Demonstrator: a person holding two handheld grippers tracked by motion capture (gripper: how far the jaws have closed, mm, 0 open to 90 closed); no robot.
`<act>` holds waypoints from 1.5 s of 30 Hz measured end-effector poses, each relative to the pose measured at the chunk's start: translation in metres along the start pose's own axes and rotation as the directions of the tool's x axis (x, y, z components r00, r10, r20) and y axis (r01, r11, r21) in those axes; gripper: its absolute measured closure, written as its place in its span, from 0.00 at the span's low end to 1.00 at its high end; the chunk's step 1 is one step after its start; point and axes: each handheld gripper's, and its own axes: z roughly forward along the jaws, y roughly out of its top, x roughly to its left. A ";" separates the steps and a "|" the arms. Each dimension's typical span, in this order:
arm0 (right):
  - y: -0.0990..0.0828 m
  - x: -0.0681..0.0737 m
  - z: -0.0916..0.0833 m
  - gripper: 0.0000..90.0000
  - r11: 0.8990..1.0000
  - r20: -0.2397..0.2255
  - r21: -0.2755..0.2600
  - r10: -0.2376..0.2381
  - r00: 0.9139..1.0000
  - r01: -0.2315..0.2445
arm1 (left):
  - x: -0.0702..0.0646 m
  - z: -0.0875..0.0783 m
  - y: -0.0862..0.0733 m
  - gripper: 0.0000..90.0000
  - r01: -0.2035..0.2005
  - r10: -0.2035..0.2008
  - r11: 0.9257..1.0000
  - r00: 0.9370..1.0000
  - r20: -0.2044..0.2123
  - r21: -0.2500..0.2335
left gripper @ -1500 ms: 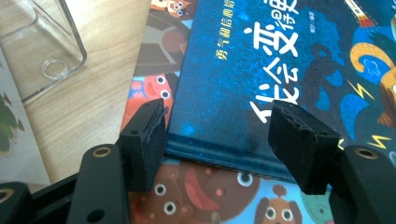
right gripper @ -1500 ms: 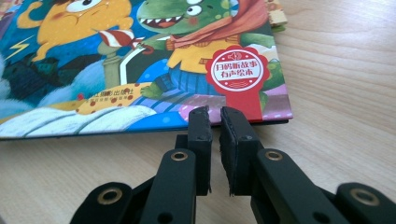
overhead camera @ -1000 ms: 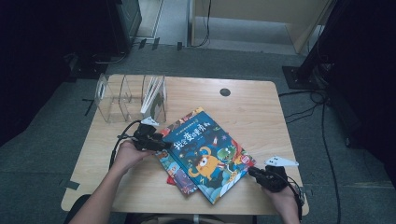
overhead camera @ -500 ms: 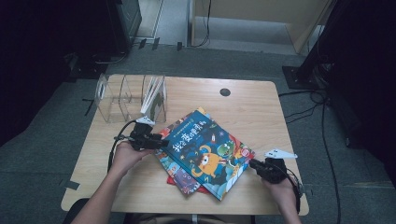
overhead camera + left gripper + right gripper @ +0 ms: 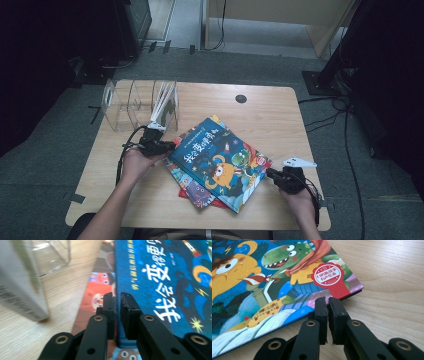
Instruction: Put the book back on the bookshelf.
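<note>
A blue picture book [image 5: 220, 160] lies tilted on top of a red book [image 5: 192, 187] at mid-table. My left gripper [image 5: 170, 146] is at the blue book's left edge. Its jaws have just been closing, and in the left gripper view [image 5: 118, 296] they stand nearly together with the edge of the blue book [image 5: 162, 277] in the slit, over the red book [image 5: 97, 292]. My right gripper [image 5: 270, 174] sits at the book's right corner. In the right gripper view [image 5: 327, 300] its jaws are shut, tips against the edge of the blue book [image 5: 274, 277].
A clear divided organizer [image 5: 130, 102] stands at the table's back left with a white book [image 5: 165, 102] leaning in it, close to my left hand. The wooden table [image 5: 280, 120] has a round hole [image 5: 241, 98] near the back. Cables [image 5: 345, 120] trail on the floor at right.
The right gripper has shifted slightly away from me along the book's right corner. The left hand has stayed at the book's left edge. The books have barely moved.
</note>
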 end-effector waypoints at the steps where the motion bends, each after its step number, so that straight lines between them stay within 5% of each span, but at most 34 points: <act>1: 0.000 0.000 0.000 0.96 1.000 0.000 0.002 0.000 1.000 0.000 | 0.003 0.001 0.000 0.95 0.004 -0.004 1.000 1.000 0.005 -0.001; 12: 0.007 -0.008 0.009 0.96 1.000 0.010 0.005 0.005 1.000 -0.005 | 0.008 0.006 -0.003 0.97 0.001 -0.002 0.999 0.999 0.036 0.037; 45: 0.024 -0.017 0.021 1.00 1.000 0.012 -0.003 0.027 1.000 -0.027 | -0.023 -0.014 -0.037 0.95 0.012 -0.017 0.998 0.997 0.074 0.065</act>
